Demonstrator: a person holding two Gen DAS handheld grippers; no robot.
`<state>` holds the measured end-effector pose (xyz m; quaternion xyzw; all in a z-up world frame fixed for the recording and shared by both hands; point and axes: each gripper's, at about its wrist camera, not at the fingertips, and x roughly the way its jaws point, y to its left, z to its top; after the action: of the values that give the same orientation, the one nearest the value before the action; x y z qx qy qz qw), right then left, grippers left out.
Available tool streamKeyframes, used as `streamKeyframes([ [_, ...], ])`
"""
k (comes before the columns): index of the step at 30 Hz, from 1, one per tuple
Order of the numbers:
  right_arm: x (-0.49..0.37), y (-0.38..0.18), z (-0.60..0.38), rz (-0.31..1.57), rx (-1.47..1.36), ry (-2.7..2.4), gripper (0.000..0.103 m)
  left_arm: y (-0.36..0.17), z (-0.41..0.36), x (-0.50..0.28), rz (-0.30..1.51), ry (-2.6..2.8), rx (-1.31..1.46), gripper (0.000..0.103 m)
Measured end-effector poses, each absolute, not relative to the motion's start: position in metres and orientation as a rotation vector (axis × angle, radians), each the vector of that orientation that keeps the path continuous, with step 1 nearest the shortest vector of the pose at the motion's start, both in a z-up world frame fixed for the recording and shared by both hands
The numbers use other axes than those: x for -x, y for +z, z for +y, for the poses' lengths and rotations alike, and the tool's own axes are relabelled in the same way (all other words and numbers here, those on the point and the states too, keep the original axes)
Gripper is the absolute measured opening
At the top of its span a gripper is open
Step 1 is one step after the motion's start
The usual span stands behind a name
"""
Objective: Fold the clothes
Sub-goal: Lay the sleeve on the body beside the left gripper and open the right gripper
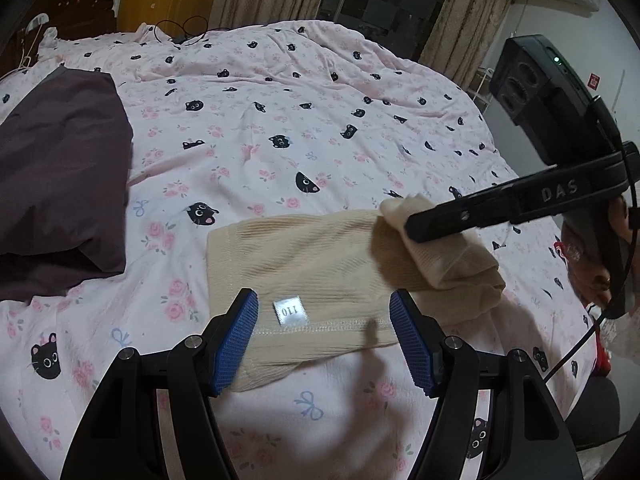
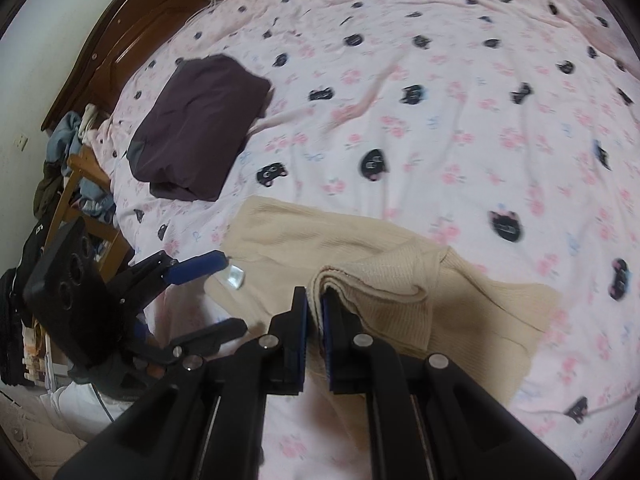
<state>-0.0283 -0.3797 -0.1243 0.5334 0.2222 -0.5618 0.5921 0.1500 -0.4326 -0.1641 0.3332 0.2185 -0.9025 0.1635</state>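
Gripping a gathered edge of the beige knit garment (image 2: 400,280), the right gripper (image 2: 315,320) has its fingers closed tight on several layers of the cloth, which rise in a bunched fold out of the pinch. From the left wrist view the same gripper (image 1: 412,232) holds that lifted portion above the garment's right side, clear of the flat part. The left gripper (image 1: 324,340) stands with its fingers wide apart and holding nothing, one blue pad (image 1: 236,344) to each side of the waistband near the small size label (image 1: 289,312); whether the pads touch the cloth cannot be told. The garment lies on the near part of the bed (image 1: 280,140), its left half spread flat on the pink sheet printed with cat faces. A dark purple garment (image 2: 200,124), already folded, lies well apart toward the headboard. Judged step in hand: carrying the held side across to lay a fold over the flat half. To do this well, the right gripper should keep the layers pinched together and travel low so that the cloth does not drag or roll. The left gripper would best press down or close on the waistband beside the label to anchor it. Edges should meet squarely before release; a slipped layer would leave a crooked fold.
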Motion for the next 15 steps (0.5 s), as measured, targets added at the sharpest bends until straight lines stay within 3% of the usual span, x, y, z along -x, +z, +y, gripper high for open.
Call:
streamKeyframes([
  [15, -0.006, -0.149, -0.414, 0.614, -1.253, -1.266, 0.008, -0.167, -0.446, -0.162, 0.708, -2.559, -0.945, 0.064],
])
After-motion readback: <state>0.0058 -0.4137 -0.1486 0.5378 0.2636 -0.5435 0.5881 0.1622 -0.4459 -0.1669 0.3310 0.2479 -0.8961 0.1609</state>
